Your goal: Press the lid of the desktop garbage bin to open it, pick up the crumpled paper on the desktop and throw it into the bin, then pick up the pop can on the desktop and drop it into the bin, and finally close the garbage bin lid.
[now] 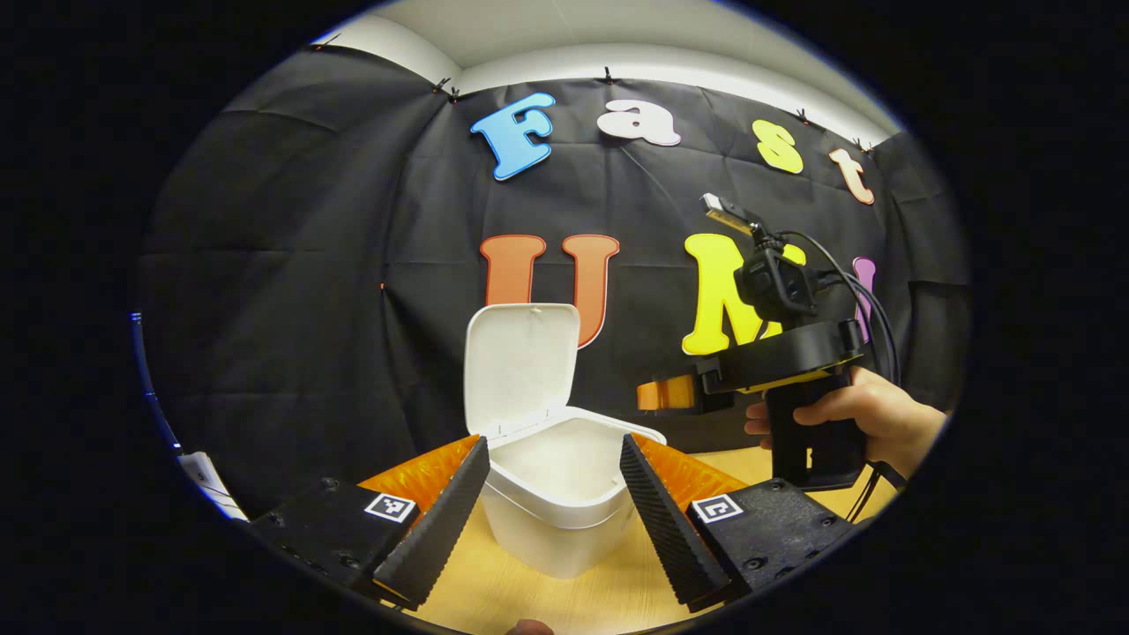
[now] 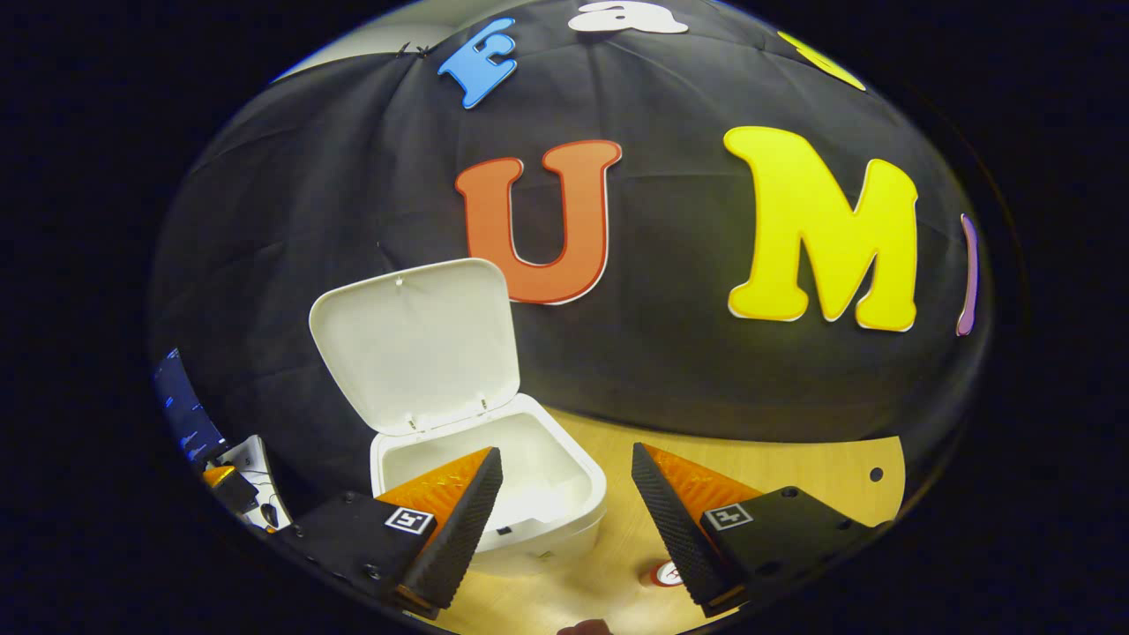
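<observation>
Whereas the lid [image 1: 520, 366] of the garbage bin [image 1: 551, 529] stands upright on its rear hinge, the bin's mouth is fully open to the front and above.

Item, left tool [image 1: 555, 441]: fingers spread wide, nothing held. It faces the bin squarely, and the white body sits between the two fingers on the tabletop [image 1: 494, 591]. Whether either finger touches the wall cannot be told.

Item, right tool [image 2: 565, 451]: fingers likewise spread wide and empty. In the left gripper view it hangs to the right of the bin and above rim level, held by a hand [image 1: 847, 414].

Item, bin as seen from the right tool: ahead and to its left, partly behind the left finger.

Item, contents: the inside reads white throughout. Whether crumpled paper lies there cannot be told.

Item, small red-and-white round thing [image 2: 668, 575]: low on the tabletop, just beside the inner edge of the right tool's right finger and partly hidden by it. It is probably the pop can, but too little shows to fix its axis.

Judgement: if that is the can, the right tool is the nearer, with the can below and close and the bin to its left.
</observation>
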Demonstrator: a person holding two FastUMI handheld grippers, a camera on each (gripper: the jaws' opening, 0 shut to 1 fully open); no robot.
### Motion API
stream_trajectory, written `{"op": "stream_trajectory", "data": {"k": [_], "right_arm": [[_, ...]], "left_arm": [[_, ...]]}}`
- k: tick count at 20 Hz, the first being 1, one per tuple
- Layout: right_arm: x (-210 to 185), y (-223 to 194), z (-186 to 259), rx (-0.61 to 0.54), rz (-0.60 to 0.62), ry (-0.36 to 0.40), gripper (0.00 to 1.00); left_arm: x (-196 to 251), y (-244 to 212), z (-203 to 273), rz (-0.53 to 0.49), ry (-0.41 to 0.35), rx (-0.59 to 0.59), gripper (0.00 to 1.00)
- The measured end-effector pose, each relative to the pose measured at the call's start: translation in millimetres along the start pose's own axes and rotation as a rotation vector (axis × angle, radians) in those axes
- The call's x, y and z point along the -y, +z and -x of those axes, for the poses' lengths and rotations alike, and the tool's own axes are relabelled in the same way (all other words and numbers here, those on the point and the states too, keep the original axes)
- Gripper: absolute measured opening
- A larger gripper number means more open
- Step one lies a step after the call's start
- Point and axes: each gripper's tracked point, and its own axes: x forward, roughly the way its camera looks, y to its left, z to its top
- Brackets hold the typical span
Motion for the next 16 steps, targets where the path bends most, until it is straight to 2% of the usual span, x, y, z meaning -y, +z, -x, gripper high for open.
{"op": "stream_trajectory", "data": {"k": [2, 3, 4, 7, 12, 16], "right_arm": [[17, 6, 16, 0.039, -0.01, -0.028, 0.95], [24, 7, 24, 0.051, -0.023, -0.034, 0.92], [33, 9, 34, 0.065, -0.039, -0.042, 0.95], [65, 14, 64, 0.118, -0.066, -0.091, 0.95], [136, 18, 117, 0.205, -0.053, -0.226, 0.95], [187, 8, 148, 0.23, -0.027, -0.329, 0.95]], "left_arm": [[12, -4, -8, -0.013, -0.015, -0.006, 0.98], [19, -7, -11, -0.019, -0.025, -0.01, 0.98], [26, -10, -16, -0.021, -0.037, -0.016, 0.98], [56, -22, -28, -0.019, -0.095, -0.04, 0.98], [108, -47, -51, -0.021, -0.185, -0.087, 0.98], [150, -70, -69, -0.024, -0.253, -0.138, 0.98]]}}
